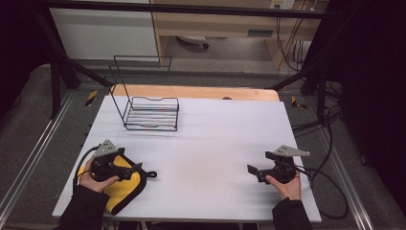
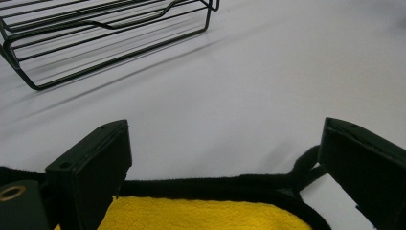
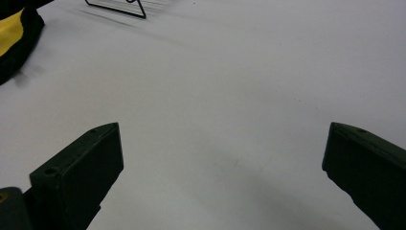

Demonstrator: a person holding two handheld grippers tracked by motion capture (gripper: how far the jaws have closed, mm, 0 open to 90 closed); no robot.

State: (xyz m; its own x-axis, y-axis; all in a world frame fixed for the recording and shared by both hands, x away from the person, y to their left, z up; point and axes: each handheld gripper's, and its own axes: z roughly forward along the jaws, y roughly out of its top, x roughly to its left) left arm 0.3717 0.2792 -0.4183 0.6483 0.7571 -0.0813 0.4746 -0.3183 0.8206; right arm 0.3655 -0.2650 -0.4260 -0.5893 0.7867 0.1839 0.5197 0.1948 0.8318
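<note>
A yellow pot holder (image 1: 122, 190) with black trim and a black hanging loop (image 1: 151, 174) lies flat at the table's front left. My left gripper (image 1: 136, 168) hovers over it, pointing right, jaws open. In the left gripper view the yellow pot holder (image 2: 201, 213) and its black edge lie below and between the wide-apart jaws of the left gripper (image 2: 225, 129), and the loop (image 2: 306, 165) sits by the right jaw. My right gripper (image 1: 252, 170) is at the front right, pointing left, open. In its own view the right gripper (image 3: 222, 127) has only bare table between its jaws.
A black wire rack (image 1: 152, 114) stands at the back left of the white table (image 1: 215, 139), with a tall wire back. The rack (image 2: 95, 33) lies ahead of the left gripper. The pot holder (image 3: 12, 28) shows far left in the right gripper view. Cables trail off the table's right side.
</note>
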